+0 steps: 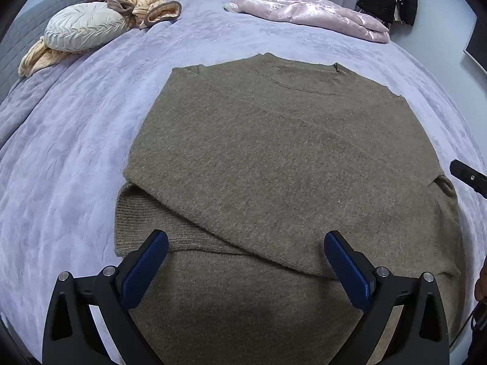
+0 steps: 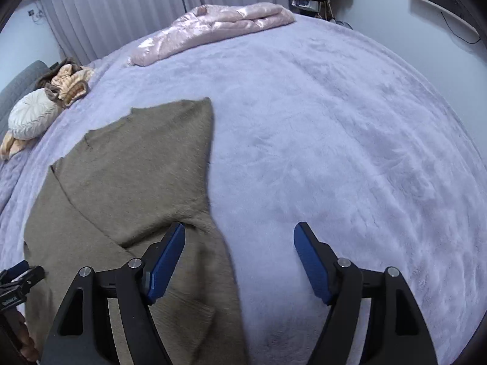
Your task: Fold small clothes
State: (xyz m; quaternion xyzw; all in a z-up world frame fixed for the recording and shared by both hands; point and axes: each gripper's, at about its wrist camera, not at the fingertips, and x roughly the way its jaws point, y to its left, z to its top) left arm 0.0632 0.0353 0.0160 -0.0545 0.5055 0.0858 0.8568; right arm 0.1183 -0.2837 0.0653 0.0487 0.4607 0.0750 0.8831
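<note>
**Olive sweater flat on bed, both tongs spread above it**

Olive-brown knit sweater [image 1: 274, 158] lies flat on the lavender plush bed cover [image 1: 76, 152]. Long axis runs near to far: collar at the far end, hem toward the cameras. Both sleeves look folded in over the body; one ribbed cuff shows at the near left, lying across the lower part.

Left tongs [image 1: 246, 243] spread wide, pinching nothing, hanging over the near part of the sweater, one blue pad on either side of the folded sleeve edge.

Right tongs [image 2: 239, 240] also spread, holding nothing. Their left pad sits above the sweater's right edge; their right pad is over bare cover.

Right edge of the sweater is straight, running near to far. Right of it, a broad open stretch of bed cover. To the left, a narrower band of cover.

Far left: a round white pleated cushion [image 1: 82, 27] and a crumpled peach knit garment [image 1: 146, 6]. Far edge: a pink satin quilted jacket [image 1: 310, 12], well apart from the sweater.
</note>
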